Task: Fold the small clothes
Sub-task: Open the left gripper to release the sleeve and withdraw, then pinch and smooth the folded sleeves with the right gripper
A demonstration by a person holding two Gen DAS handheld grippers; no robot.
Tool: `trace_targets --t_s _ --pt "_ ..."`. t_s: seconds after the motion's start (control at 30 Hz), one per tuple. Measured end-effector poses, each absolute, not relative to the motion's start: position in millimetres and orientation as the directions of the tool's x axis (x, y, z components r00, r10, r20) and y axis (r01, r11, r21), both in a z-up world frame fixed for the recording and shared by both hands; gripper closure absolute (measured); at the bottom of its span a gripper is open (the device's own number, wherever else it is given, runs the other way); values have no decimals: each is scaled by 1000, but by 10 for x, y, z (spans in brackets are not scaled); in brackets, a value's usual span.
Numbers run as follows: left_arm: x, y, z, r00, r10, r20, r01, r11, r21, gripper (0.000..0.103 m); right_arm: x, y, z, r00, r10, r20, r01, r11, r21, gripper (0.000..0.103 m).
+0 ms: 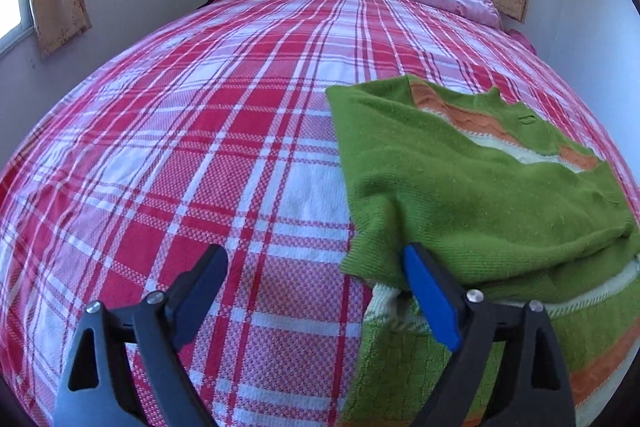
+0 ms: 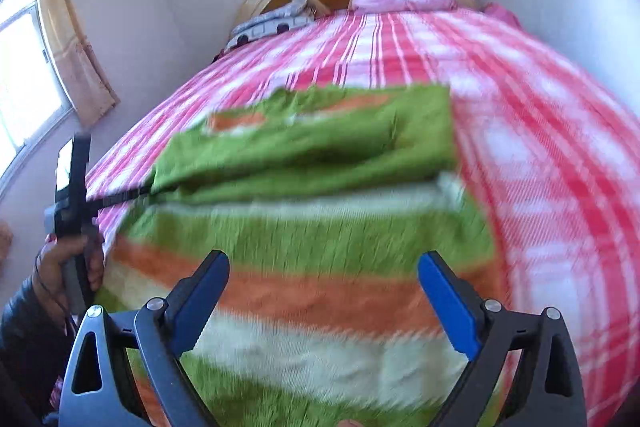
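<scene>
**Folding green sweater: partway done**

Folding looks mid-stage: green striped sweater (image 1: 472, 187) lies on the plaid bedspread (image 1: 180, 147), a plain green part already folded over the body. Left gripper (image 1: 316, 291) open, its right finger touching the folded edge. Right gripper (image 2: 324, 299) open above the striped hem, gripping nothing. Final folds remain.

Your sweater (image 1: 480, 195) is a fuzzy green knit with orange and cream stripes, lying on the red-and-white plaid bed cover (image 1: 200, 147). It is partly folded: a plain green flap is turned over its upper part, hiding most of the stripes there, while the striped lower part lies spread out toward the bed's near edge.
</scene>
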State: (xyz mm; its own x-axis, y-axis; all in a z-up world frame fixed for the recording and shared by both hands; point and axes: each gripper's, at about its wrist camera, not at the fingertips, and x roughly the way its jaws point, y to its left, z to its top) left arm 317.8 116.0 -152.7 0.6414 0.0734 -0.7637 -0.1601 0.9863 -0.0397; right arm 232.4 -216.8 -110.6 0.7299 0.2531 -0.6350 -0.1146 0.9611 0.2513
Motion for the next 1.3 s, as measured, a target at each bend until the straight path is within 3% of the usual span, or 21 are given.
trace_targets --t_s 0.1,0.2,0.4,0.5,0.53,0.87,1.07,1.3 --pt "3156 1195 -1532 647 53 -760 -162 984 -70 11 2672 -2332 -873 741 248 -625 -69 953 296 13" --pt "3147 1205 -1530 652 42 -757 -164 983 -87 10 3019 -2395 -834 733 207 -648 -21 959 283 29" --pt "3167 1235 -1551 643 48 -765 -181 979 -90 4 3575 -2365 -1188 632 254 -732 29 936 350 52" --pt "3159 1244 -1550 645 45 -763 -182 978 -97 4 3648 -2249 -1336 599 261 -757 19 941 339 78" --pt "3156 1260 -1553 646 38 -762 -184 977 -108 3 3625 -2179 -1317 612 237 -755 -3 955 297 98" --pt "3130 1340 -1559 655 -16 -755 -178 968 -175 0 3300 -2149 -718 767 101 -634 -81 995 60 101" --pt "3078 1277 -1508 683 -40 -729 -124 977 -171 0 3351 -2392 -1010 736 -54 -675 13 998 -65 103" --pt "3098 1277 -1513 682 -44 -730 -121 978 -172 0 3326 -2789 -1196 711 -47 -701 101 994 36 103"
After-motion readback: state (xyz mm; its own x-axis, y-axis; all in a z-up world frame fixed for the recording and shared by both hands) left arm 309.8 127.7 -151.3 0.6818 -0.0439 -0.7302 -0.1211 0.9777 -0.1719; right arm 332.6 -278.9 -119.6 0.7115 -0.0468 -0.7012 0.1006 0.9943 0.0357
